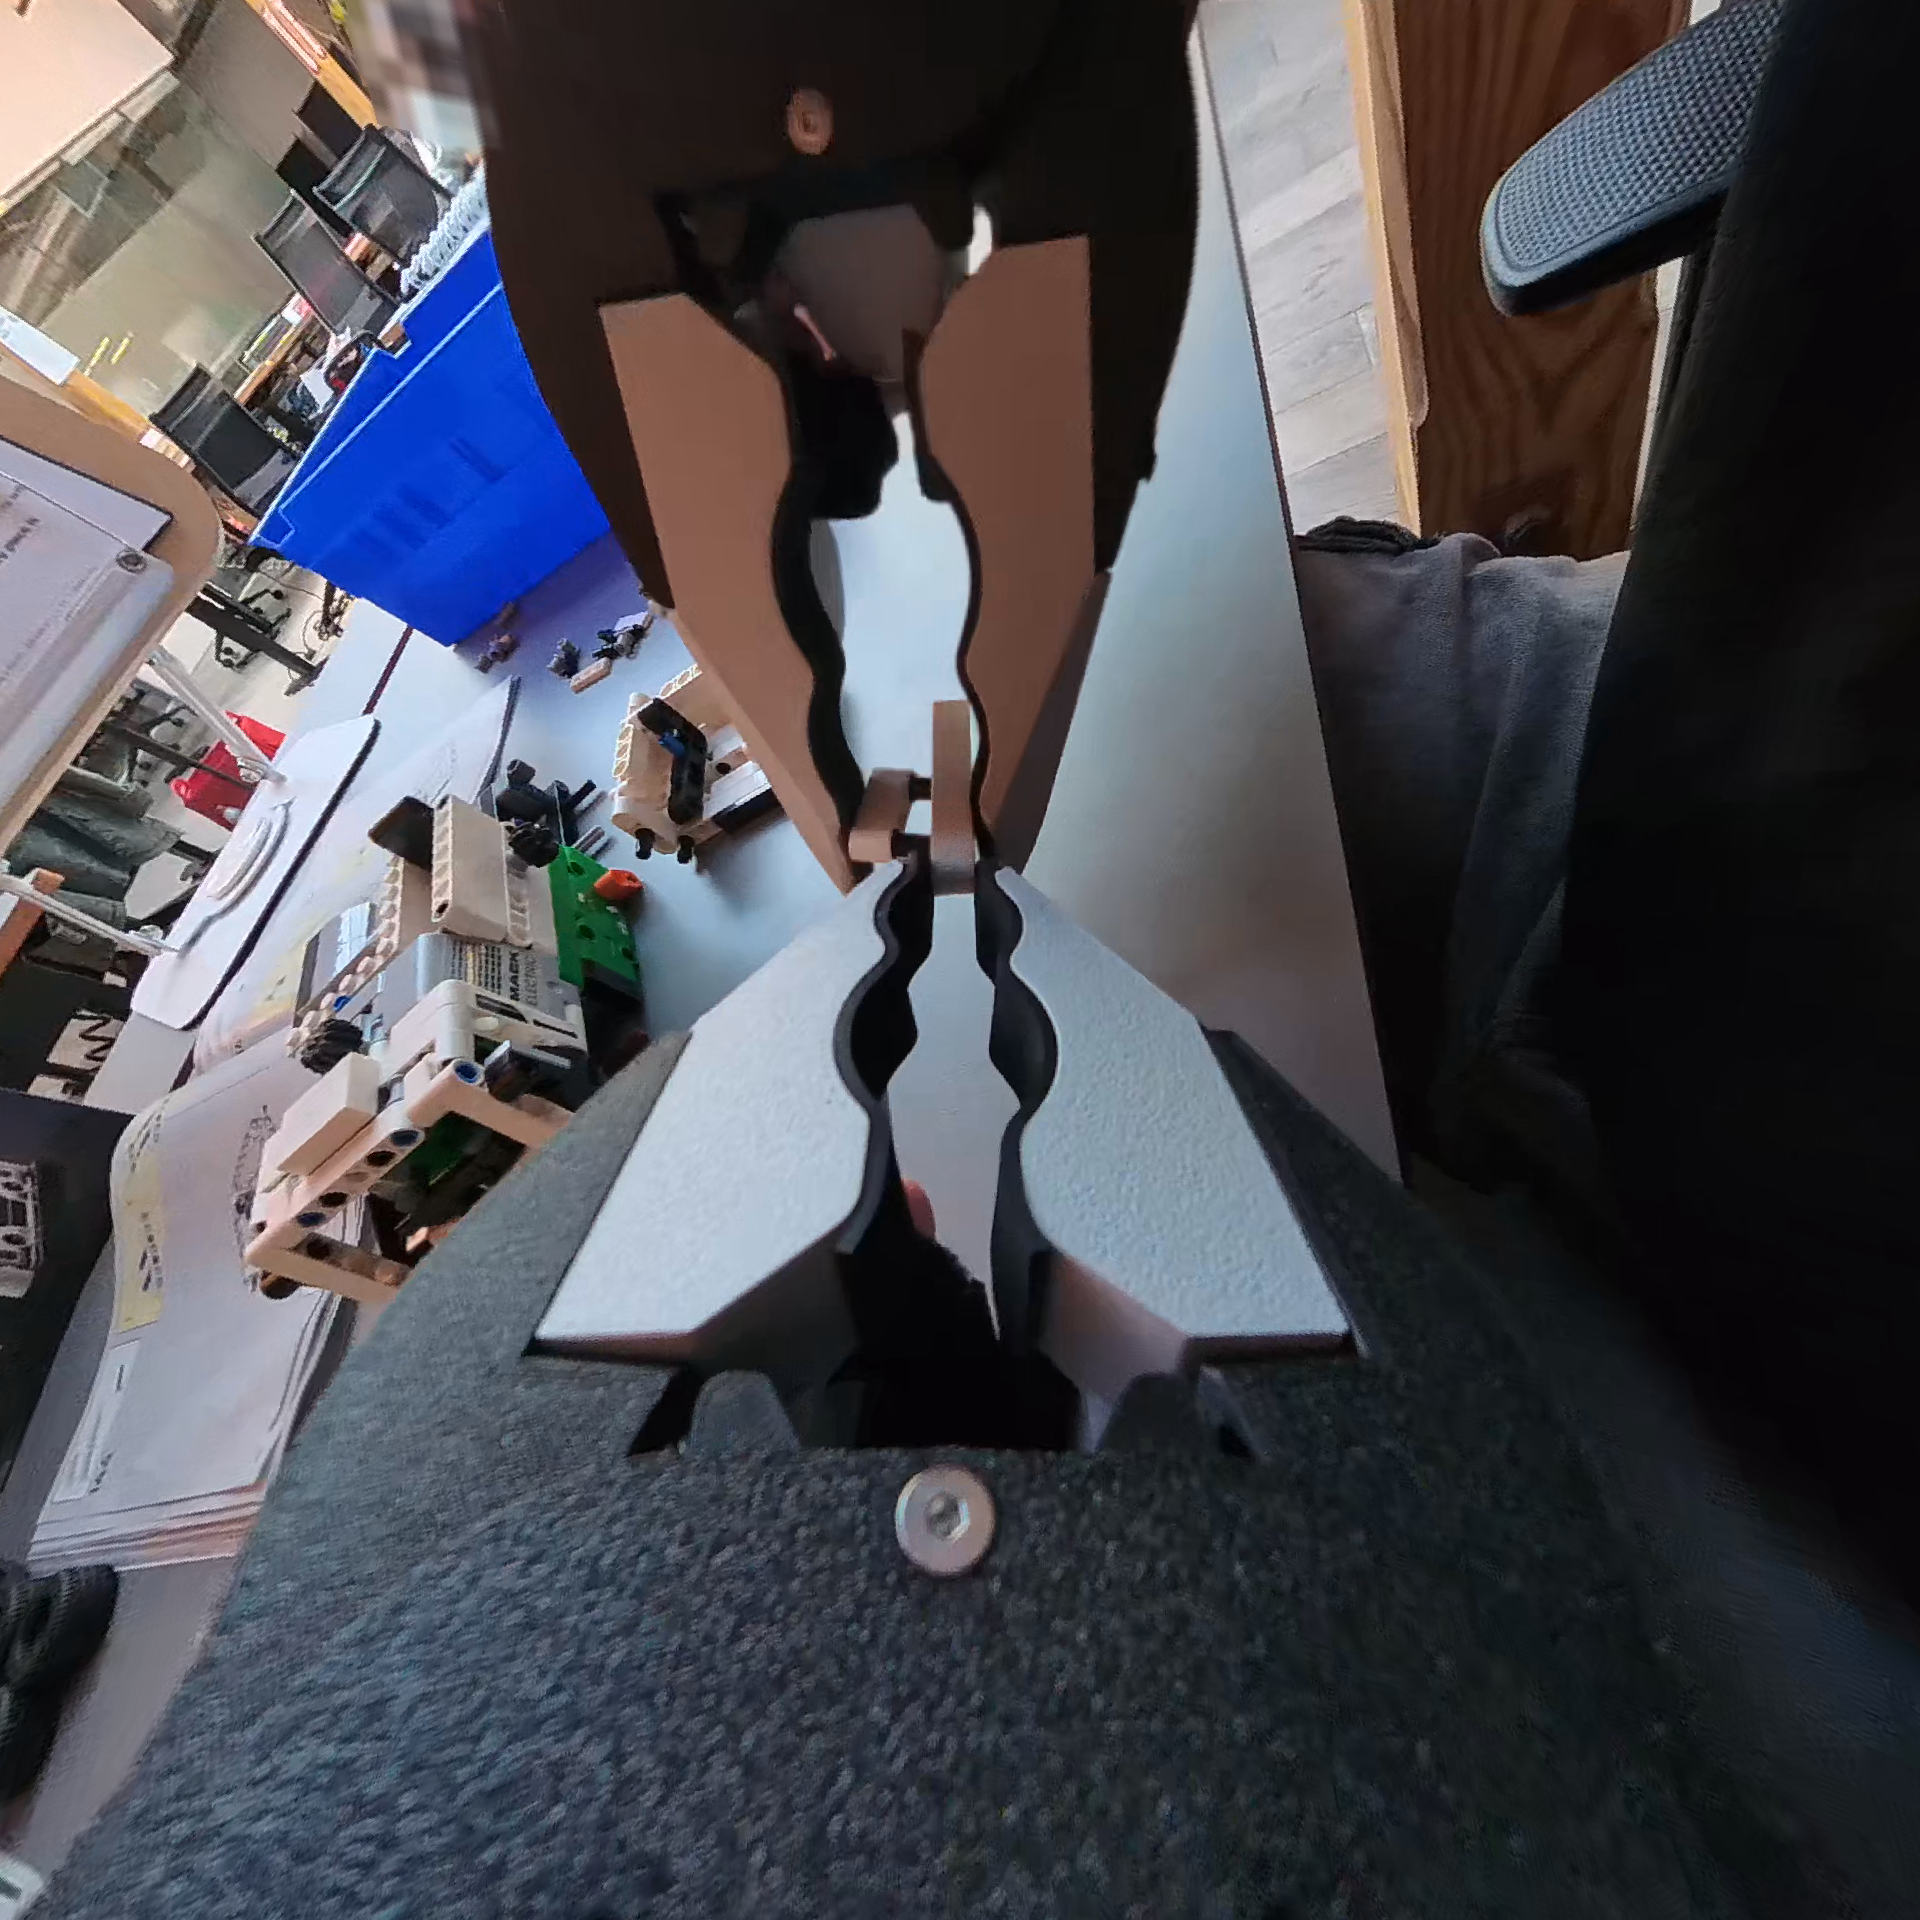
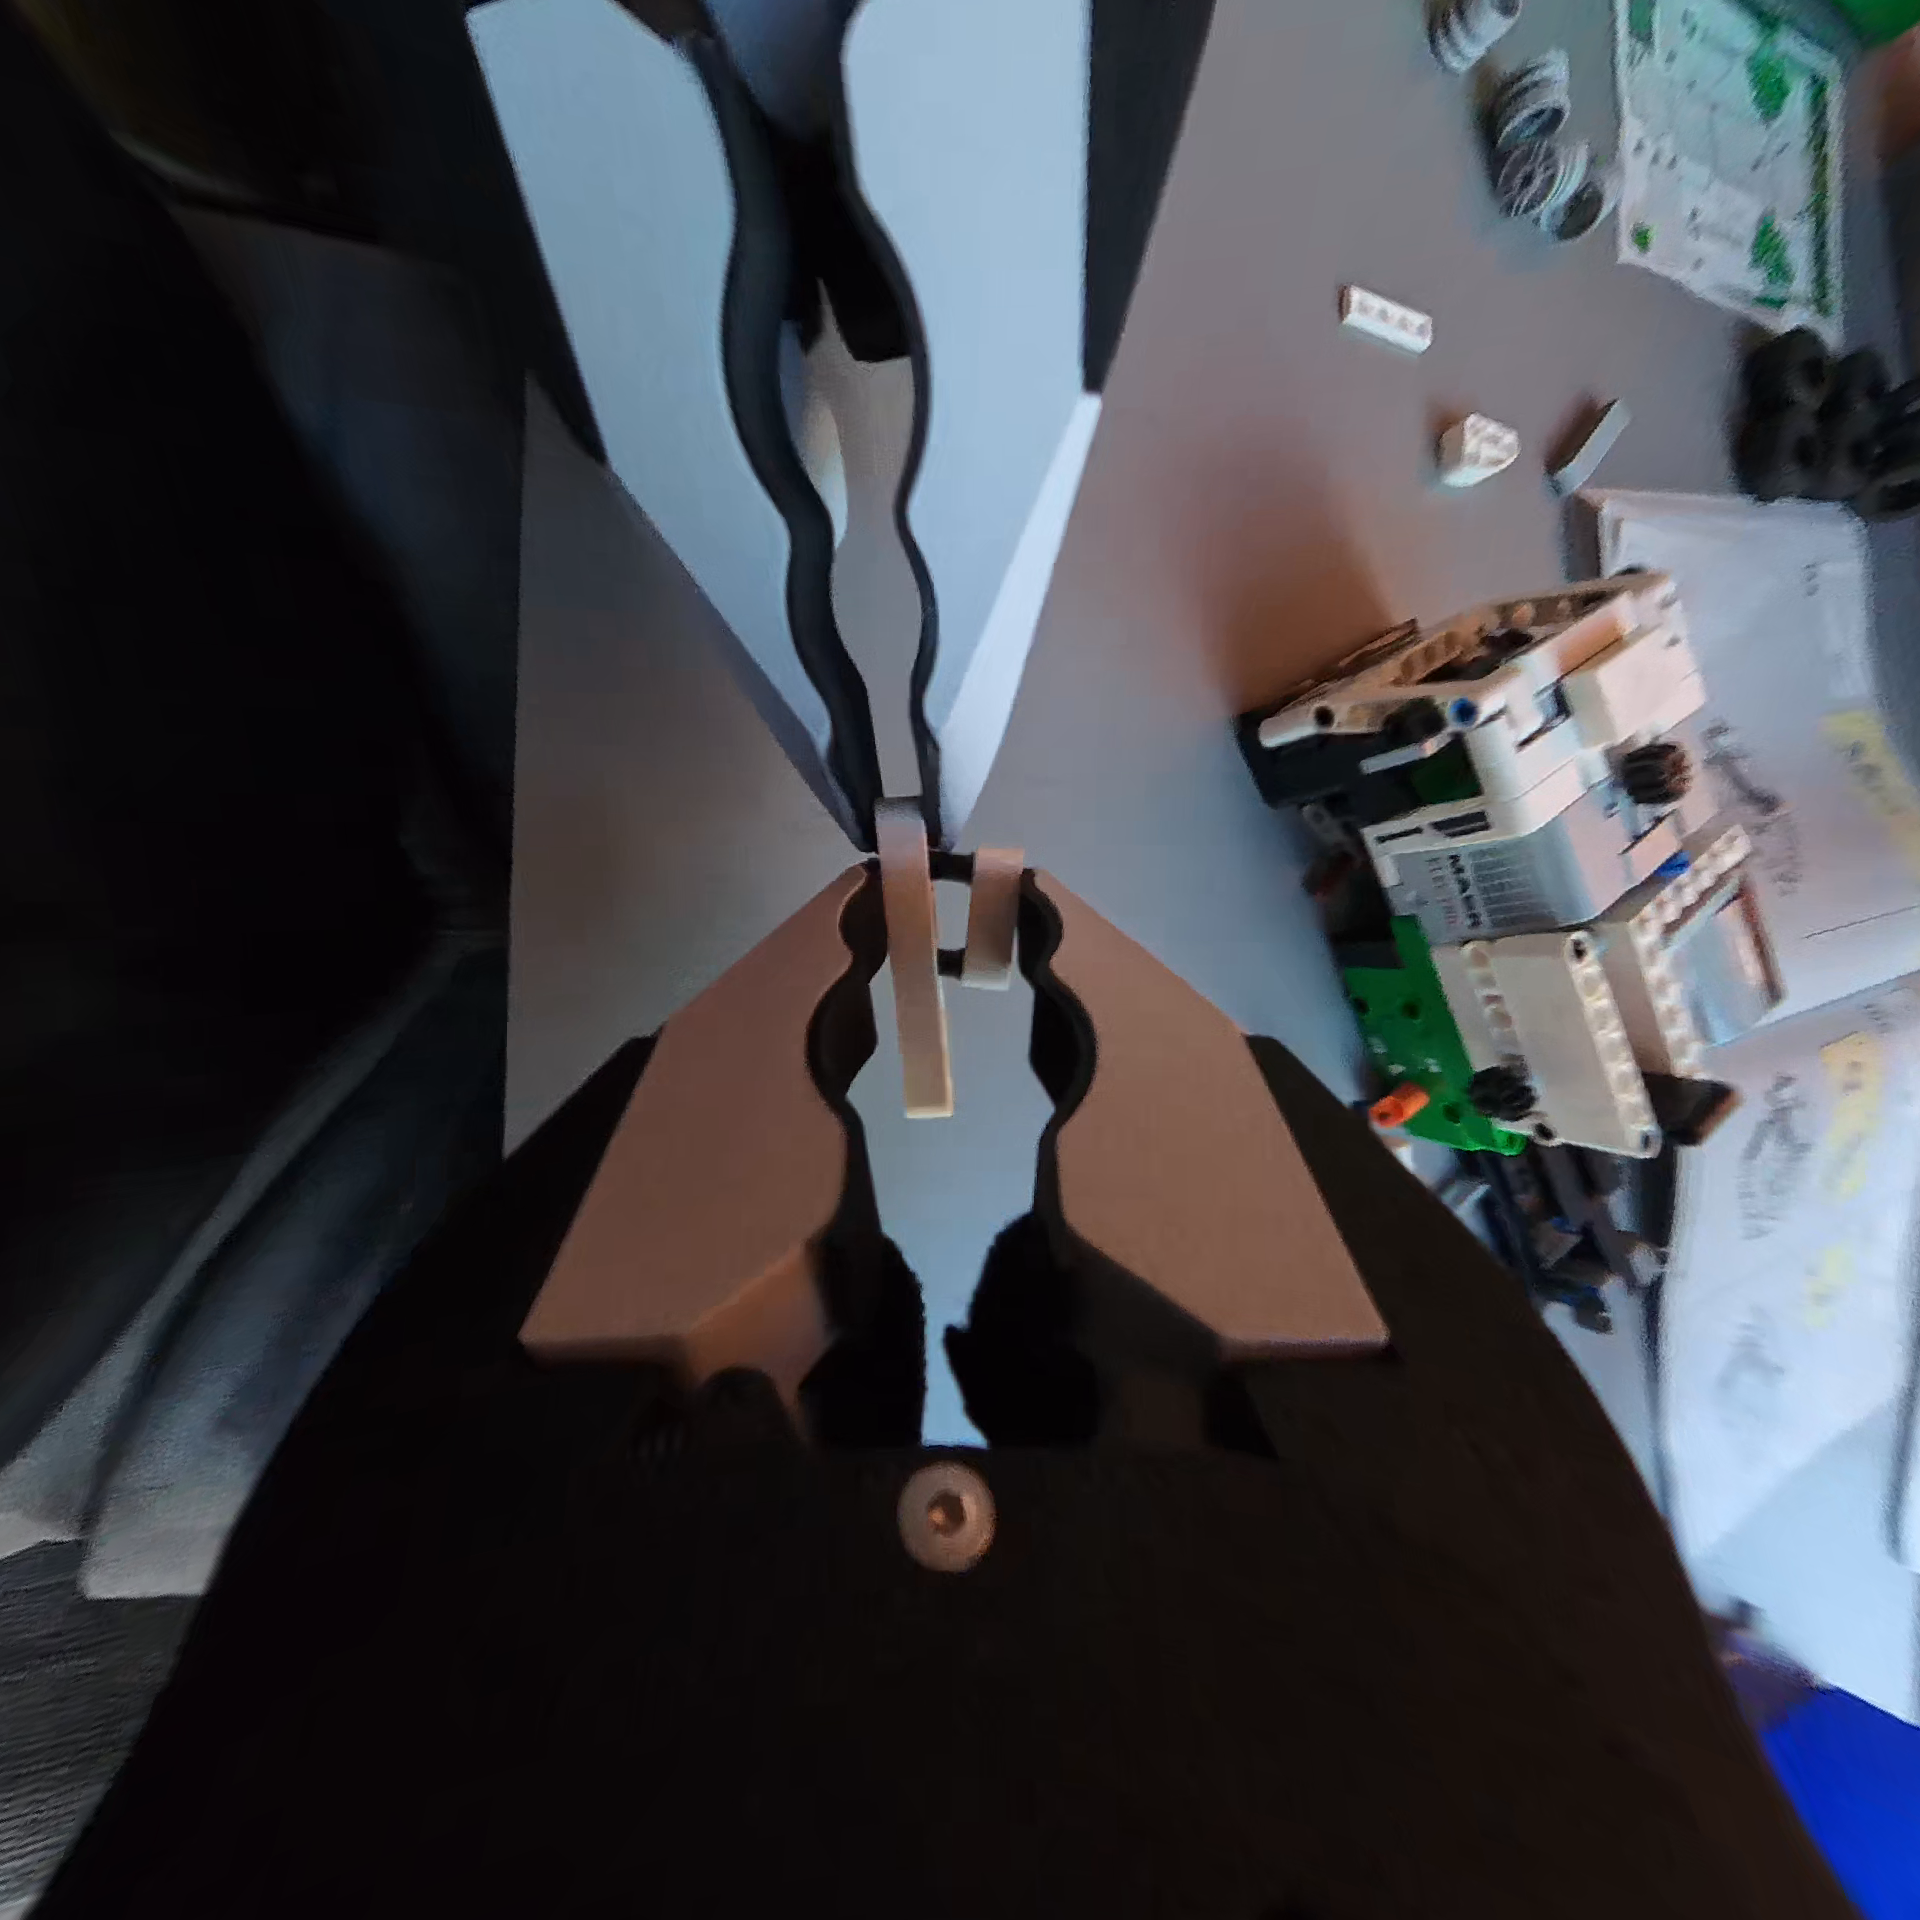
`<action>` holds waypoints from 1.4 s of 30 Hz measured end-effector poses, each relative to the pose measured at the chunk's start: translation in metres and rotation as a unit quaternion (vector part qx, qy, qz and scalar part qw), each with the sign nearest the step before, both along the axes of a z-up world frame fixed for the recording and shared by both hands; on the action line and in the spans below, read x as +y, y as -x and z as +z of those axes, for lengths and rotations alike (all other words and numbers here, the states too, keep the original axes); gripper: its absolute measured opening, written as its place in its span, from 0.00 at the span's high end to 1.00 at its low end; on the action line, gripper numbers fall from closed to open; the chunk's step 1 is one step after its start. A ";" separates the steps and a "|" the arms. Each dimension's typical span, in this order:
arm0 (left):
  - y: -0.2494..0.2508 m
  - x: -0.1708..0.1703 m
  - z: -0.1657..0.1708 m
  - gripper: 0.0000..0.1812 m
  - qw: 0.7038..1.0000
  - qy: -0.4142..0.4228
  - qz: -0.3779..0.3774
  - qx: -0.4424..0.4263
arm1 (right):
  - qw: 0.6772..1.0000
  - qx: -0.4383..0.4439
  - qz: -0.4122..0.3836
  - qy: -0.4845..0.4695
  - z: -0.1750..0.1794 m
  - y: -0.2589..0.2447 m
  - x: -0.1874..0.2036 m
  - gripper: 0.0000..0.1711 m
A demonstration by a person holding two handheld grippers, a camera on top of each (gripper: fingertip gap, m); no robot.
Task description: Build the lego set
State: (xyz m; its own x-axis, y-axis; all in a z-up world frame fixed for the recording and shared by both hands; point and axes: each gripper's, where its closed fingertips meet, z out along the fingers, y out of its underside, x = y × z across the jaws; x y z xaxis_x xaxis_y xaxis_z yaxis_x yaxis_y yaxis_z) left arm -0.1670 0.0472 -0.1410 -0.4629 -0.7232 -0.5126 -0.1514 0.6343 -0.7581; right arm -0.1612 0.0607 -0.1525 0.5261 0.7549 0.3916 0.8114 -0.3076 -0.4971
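Both grippers are meeting tip to tip above the grey table; left gripper is pinching the long tan beam; right gripper is clamping beam plus pinned short tan piece; the white-green truck model is sitting off to one side.

A grainy matt finish is shown by the black plastic tongs body. Smooth matt plastic forms the long white beam; the grey counter appears smooth.
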 end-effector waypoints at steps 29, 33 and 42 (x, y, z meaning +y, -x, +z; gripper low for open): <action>-0.001 0.004 0.005 0.96 1.000 0.001 0.009 -0.020 | 1.000 -0.005 -0.005 -0.027 0.003 0.002 0.005 0.86; -0.008 0.022 0.028 0.96 0.992 0.101 0.065 -0.043 | 0.992 0.009 -0.057 -0.111 0.028 -0.008 0.023 0.86; -0.009 0.030 0.059 0.86 0.926 0.374 0.059 -0.012 | 0.942 0.012 -0.143 -0.303 0.071 -0.017 0.044 0.87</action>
State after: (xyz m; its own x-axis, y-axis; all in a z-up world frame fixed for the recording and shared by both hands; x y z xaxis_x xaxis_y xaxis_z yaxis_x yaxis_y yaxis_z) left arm -0.1578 0.0767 -0.0824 -0.3524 -0.9250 0.1421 -0.1636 -0.0886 -0.9825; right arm -0.1445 0.1050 -0.0815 0.6882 0.2222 0.6906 0.7247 -0.1649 -0.6691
